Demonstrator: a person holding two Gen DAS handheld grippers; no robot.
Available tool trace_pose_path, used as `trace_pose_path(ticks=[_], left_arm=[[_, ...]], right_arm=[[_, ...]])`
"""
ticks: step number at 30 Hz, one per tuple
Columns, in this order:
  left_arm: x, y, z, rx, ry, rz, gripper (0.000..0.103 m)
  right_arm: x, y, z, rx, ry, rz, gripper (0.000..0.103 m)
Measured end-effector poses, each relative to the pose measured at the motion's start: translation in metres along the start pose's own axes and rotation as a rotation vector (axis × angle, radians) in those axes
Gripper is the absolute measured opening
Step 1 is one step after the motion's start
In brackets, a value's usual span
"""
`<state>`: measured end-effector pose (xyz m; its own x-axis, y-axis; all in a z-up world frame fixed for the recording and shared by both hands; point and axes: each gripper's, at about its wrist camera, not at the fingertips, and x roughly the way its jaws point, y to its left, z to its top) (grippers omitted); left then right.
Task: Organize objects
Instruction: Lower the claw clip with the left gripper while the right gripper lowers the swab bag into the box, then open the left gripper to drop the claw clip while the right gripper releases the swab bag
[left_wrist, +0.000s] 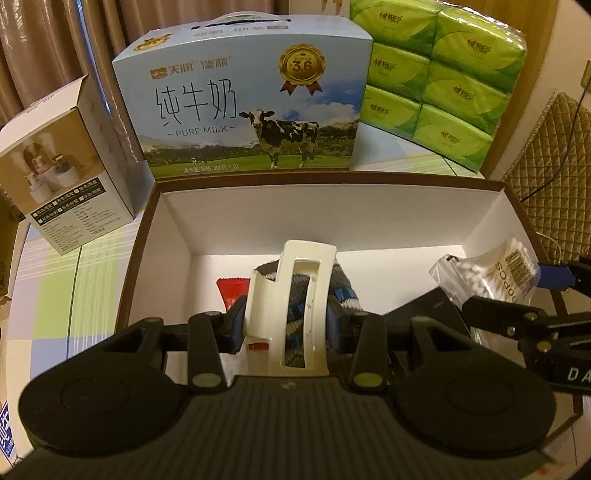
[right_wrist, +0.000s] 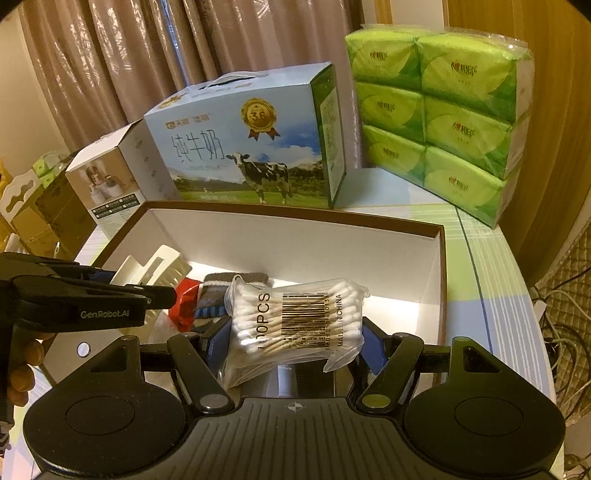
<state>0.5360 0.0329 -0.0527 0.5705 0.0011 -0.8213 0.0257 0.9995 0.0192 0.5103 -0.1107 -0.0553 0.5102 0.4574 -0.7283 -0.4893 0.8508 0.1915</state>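
Objects for sorting are gathering in the open storage box (left_wrist: 173, 236), a brown-rimmed, white-lined carton that takes up the middle of the worktop (right_wrist: 480, 266) and serves, by the look of it, as the collecting bin. Behind it, kept out of the way along the back edge, stand the milk carton (left_wrist: 251, 103), the stacked green tissue packs (right_wrist: 436, 122) and a smaller product box (left_wrist: 62, 166); they appear too big to go in.

On the box floor lie a folded striped sock (right_wrist: 221, 291) and a red packet (left_wrist: 232, 290), dropped toward the left half, which leaves the right half free.

Both hands hang over the box with their loads tilted down into it, probably for release. The right claw (right_wrist: 295, 343) stands fairly wide, its pads pressing the two sides of a clear bag of cotton swabs (right_wrist: 295, 325), held flat with the barcode up, over the free right half. The left claw (left_wrist: 286, 325) is drawn much narrower, clamped on a white plastic hair clip (left_wrist: 291, 302) that stands upright between the fingers, above the sock. Neither load has been let go yet.
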Motion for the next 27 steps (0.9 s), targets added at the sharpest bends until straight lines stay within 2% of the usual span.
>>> trace_pose_path(ticks=[6, 7, 8, 9, 14, 27], left_arm=[[0.011, 0.002, 0.007, -0.011, -0.004, 0.002, 0.037], [0.011, 0.002, 0.008, -0.008, -0.011, 0.004, 0.039], [0.012, 0.002, 0.009, -0.006, -0.011, 0.007, 0.050], [0.013, 0.002, 0.009, -0.001, -0.010, 0.009, 0.055], [0.018, 0.006, 0.007, 0.000, 0.012, 0.025, 0.060], [0.017, 0.019, 0.003, -0.017, 0.025, 0.034, 0.061]], right_arm=[[0.010, -0.002, 0.003, 0.009, 0.010, -0.005, 0.068], [0.011, -0.003, 0.003, 0.012, 0.012, -0.003, 0.068], [0.012, -0.003, 0.003, 0.013, 0.014, -0.002, 0.068], [0.013, -0.003, 0.003, 0.014, 0.015, -0.003, 0.068], [0.016, -0.002, 0.003, 0.013, 0.019, 0.000, 0.068], [0.023, 0.002, 0.006, 0.011, 0.028, 0.005, 0.068]])
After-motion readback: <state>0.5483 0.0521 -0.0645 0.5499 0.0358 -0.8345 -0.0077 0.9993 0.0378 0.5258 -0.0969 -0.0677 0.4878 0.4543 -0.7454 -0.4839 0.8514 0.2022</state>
